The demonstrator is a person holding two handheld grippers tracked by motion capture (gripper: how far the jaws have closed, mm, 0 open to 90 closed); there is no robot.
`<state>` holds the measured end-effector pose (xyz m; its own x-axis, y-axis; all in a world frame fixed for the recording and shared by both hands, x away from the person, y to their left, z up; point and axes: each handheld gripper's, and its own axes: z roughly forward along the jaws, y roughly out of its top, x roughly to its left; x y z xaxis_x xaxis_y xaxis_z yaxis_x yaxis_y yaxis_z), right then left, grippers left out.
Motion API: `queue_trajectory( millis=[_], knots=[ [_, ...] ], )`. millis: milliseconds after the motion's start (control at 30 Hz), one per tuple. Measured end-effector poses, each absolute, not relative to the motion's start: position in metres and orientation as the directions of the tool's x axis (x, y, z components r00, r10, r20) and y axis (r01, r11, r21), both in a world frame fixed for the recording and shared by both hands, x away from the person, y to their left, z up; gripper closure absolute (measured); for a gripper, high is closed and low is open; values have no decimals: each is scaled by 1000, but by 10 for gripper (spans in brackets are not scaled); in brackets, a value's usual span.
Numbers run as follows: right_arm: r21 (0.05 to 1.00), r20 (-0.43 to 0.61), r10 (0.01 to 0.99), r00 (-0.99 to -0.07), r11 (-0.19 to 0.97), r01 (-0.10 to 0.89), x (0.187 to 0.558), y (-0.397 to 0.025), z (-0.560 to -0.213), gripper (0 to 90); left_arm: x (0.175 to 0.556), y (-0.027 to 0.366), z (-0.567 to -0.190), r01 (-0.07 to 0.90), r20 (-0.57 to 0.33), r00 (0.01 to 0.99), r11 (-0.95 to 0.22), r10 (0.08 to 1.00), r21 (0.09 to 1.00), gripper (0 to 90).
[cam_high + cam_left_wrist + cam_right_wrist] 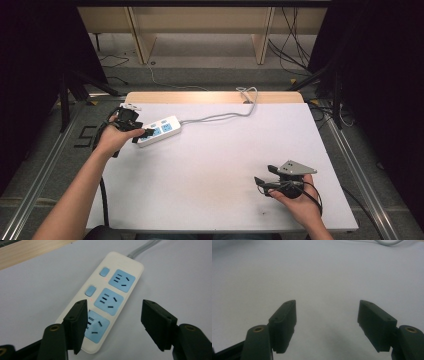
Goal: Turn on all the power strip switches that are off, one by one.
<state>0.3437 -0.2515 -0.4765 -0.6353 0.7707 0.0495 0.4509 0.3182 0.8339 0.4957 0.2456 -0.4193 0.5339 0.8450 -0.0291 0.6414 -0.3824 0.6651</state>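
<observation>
White power strip (105, 302) at the surface's (215, 165) far left: three blue sockets, two blue switches, tiny red lights, grey cable (220, 116) trailing off. Left tongs (113, 322) spread wide over its near end, one jaw covering part of the nearest socket. Right tongs (327, 325) gape wide over bare surface, holding nothing.

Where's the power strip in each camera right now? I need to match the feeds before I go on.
High view: the power strip lies at the table's left, far side, at the left gripper.
Left gripper view: it runs up the centre, near end between the open jaws.
Right gripper view: the strip itself is not in it.
Shared landmark: its grey cable, leaving the strip's far end and looping at the top edge.
</observation>
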Motion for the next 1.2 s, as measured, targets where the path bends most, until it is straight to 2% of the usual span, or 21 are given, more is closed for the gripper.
queue_trajectory(
  millis=[300, 767, 1200],
  knots=[
    [836, 44, 773, -633, 319, 447, 344, -253, -476, 323, 458, 227, -416, 557, 10, 593, -419, 805, 717, 319],
    [834, 46, 777, -627, 316, 452, 345, -256, -476, 320, 421, 206, -430, 475, 77, 651, -485, 755, 734, 283],
    [831, 49, 775, -630, 319, 456, 344, -255, -477, 319, 386, 204, -452, 449, 102, 641, -479, 761, 754, 276]
  ],
)
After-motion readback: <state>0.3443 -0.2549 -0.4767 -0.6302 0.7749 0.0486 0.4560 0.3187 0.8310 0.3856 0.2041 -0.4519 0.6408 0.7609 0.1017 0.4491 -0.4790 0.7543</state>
